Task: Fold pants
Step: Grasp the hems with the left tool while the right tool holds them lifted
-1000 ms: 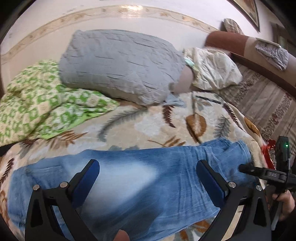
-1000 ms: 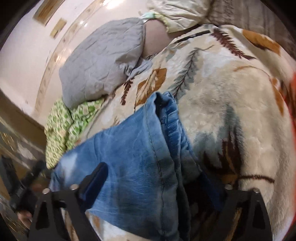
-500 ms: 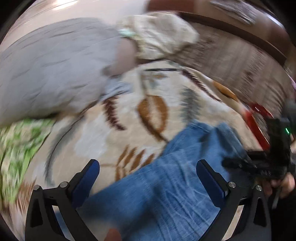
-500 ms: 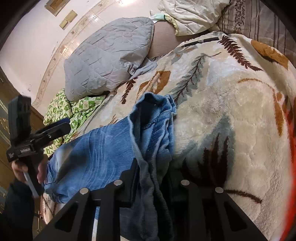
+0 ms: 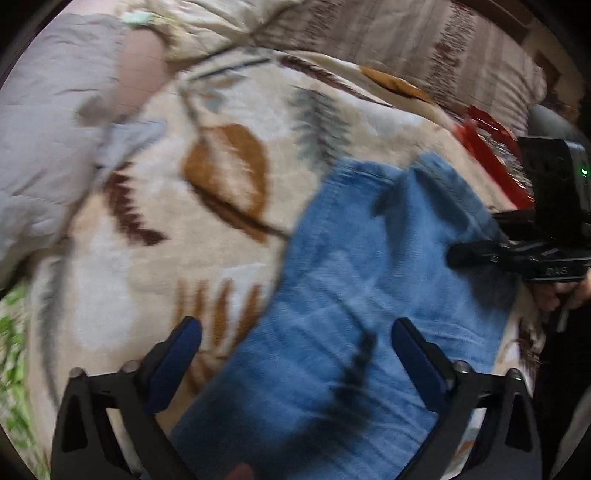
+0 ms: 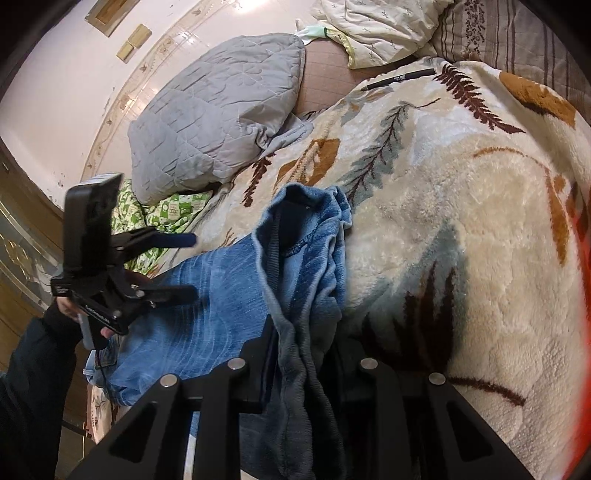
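Note:
Blue denim pants (image 5: pixel 354 295) lie across a leaf-patterned blanket (image 5: pixel 155 221) on a bed. My left gripper (image 5: pixel 295 343) is open, its blue pads just above the pants' middle; it also shows in the right wrist view (image 6: pixel 184 266). My right gripper (image 6: pixel 303 354) is shut on the bunched hem end of the pants (image 6: pixel 303 258), which rises in a fold from the jaws. In the left wrist view the right gripper (image 5: pixel 458 254) sits at the pants' right edge.
A grey quilted pillow (image 6: pixel 221 110) and a green patterned cloth (image 6: pixel 162 214) lie at the bed's far side. A black pen (image 6: pixel 399 79) lies on the blanket by a cream pillow (image 6: pixel 376 26). A red object (image 5: pixel 491 151) sits at the right edge.
My right gripper closed on the pants' hem end and lifted it into a fold. My left gripper swung right along the pants, staying open.

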Action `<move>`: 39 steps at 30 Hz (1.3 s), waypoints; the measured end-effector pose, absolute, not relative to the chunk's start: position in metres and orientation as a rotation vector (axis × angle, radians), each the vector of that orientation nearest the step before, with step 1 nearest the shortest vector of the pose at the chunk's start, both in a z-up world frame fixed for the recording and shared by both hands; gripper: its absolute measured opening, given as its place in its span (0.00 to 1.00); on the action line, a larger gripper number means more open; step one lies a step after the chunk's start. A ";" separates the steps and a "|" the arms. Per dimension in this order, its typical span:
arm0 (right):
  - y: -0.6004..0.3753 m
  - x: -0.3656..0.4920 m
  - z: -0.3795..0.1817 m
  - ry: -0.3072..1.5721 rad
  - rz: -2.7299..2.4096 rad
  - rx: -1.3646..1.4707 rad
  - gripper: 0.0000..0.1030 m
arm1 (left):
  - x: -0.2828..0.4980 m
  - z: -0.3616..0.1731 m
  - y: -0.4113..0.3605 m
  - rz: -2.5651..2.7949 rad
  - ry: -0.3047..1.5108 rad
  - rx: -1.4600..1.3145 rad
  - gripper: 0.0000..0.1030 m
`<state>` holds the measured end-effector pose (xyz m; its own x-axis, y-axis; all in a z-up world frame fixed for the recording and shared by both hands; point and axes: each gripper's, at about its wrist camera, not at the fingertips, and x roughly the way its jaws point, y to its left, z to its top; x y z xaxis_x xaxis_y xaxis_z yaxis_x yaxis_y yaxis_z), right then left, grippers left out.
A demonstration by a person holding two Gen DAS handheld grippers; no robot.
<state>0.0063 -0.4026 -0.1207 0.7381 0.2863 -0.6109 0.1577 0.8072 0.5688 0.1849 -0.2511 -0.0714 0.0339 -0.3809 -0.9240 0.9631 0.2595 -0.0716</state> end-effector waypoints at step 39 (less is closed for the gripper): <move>-0.340 -0.017 -0.049 0.596 -0.013 0.194 0.17 | 0.156 -0.028 -0.241 -1.309 0.889 0.704 0.09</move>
<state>-0.0166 -0.3402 -0.0491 0.8283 0.0432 -0.5586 0.0684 0.9818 0.1774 0.1555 -0.2410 -0.0283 0.0309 -0.5041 -0.8631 0.9882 0.1453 -0.0495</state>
